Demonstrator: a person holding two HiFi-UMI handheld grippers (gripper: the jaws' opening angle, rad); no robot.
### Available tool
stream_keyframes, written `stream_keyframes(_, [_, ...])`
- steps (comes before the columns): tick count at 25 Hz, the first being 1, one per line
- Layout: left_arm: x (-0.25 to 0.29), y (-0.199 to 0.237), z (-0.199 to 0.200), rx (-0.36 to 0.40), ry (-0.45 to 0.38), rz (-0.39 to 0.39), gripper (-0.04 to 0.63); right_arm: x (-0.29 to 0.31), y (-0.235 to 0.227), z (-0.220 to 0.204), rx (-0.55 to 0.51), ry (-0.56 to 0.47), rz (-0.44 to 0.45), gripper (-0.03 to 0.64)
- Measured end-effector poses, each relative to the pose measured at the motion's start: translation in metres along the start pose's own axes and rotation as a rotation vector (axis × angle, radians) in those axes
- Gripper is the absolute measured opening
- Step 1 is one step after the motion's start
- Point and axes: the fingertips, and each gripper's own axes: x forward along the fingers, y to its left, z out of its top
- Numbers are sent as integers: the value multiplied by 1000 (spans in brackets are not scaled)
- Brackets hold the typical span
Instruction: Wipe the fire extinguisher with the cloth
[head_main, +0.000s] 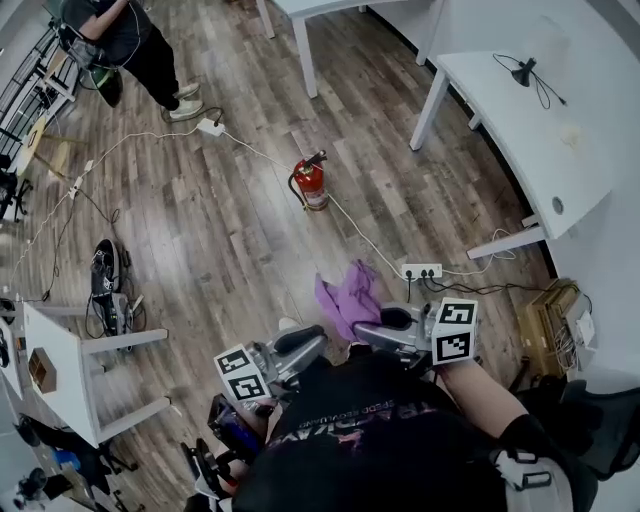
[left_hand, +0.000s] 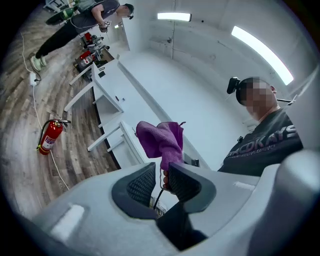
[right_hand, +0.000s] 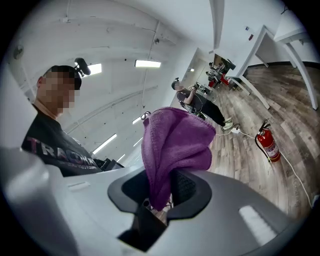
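Note:
A red fire extinguisher stands upright on the wood floor, well ahead of both grippers; it also shows in the left gripper view and the right gripper view. My right gripper is shut on a purple cloth, which bunches up above its jaws. My left gripper points level toward the cloth, and its jaws stand a little apart with light showing between the pads. The cloth's lower end reaches down beside one left fingertip; I cannot tell whether it touches.
White tables line the right side. A power strip and its white cable lie on the floor between me and the extinguisher. Another person stands far left. A white stand and a cardboard box flank me.

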Motion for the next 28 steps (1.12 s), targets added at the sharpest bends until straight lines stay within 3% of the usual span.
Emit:
stream_keyframes(6, [-40, -8, 13, 20, -87, 68, 80, 22, 16, -15, 32, 13, 50, 87])
stream_keyframes(13, [-119, -16, 23, 38, -123, 101, 80, 74, 46, -35, 39, -2, 41, 87])
stream_keyframes(18, [-167, -17, 24, 16, -150, 78, 80, 107, 72, -57, 7, -1, 16, 87])
stream_keyframes(24, [-199, -24, 12, 32, -95, 23, 80, 129, 87, -86, 14, -35, -46, 87])
stream_keyframes(28, [-215, -23, -1, -19, -96, -9, 80, 135, 97, -110, 15, -44, -86, 87])
